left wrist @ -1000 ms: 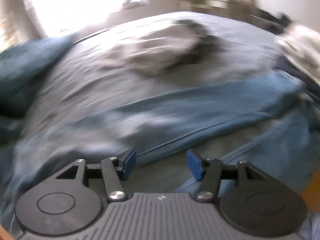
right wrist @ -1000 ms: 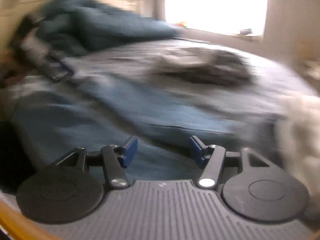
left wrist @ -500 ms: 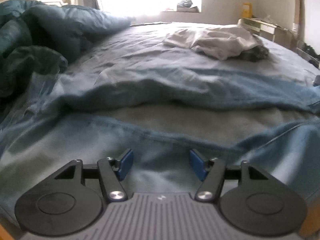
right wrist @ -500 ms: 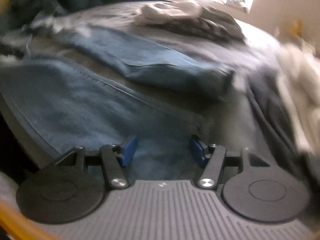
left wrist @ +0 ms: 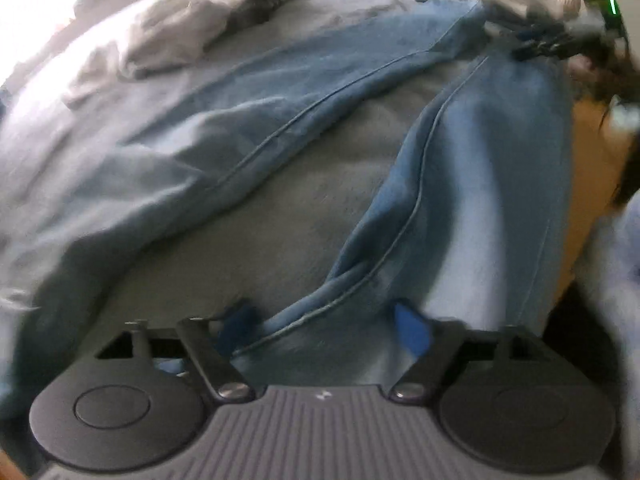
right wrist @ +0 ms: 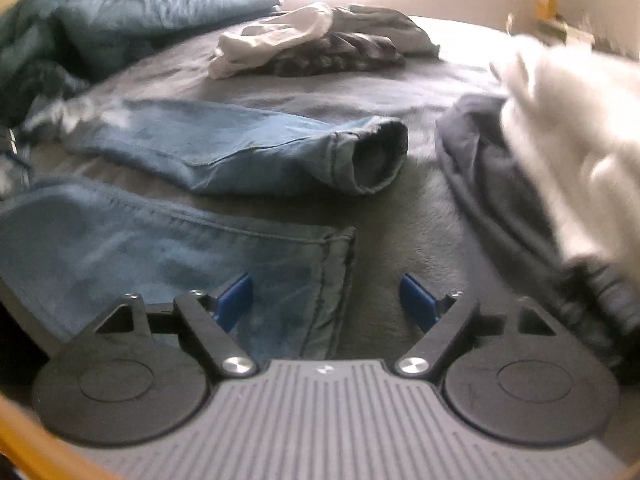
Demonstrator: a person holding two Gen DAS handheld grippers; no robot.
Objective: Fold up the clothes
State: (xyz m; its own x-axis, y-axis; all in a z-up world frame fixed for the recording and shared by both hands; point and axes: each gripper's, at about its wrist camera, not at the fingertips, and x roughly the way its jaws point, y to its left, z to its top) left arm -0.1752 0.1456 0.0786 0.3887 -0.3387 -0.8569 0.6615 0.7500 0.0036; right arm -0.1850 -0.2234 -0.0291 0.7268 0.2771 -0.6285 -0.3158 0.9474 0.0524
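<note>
A pair of blue jeans lies spread on the grey bed cover [left wrist: 320,208]. In the left wrist view its two legs fan out, one [left wrist: 320,92] toward the upper right and one [left wrist: 480,200] along the bed's edge. My left gripper [left wrist: 324,324] points down where the legs meet. Its jaws are closing with a seamed fold of denim between them, and the pads [left wrist: 412,332] still stand apart. In the right wrist view my right gripper [right wrist: 328,300] hovers at the hem of the near leg [right wrist: 280,272]. Its jaws are opening, with the hem's corner between them. The other leg's cuff [right wrist: 372,160] lies beyond.
A pile of white and dark clothes [right wrist: 320,40] lies further up the bed. A teal duvet [right wrist: 120,12] is bunched at the left. Grey and white garments [right wrist: 560,140] are heaped at the right. The bed's wooden edge [left wrist: 592,152] runs beside the near leg.
The left gripper has tipped down over the jeans where the legs meet. The right gripper has moved to the near leg's hem and its jaws stand wider.
</note>
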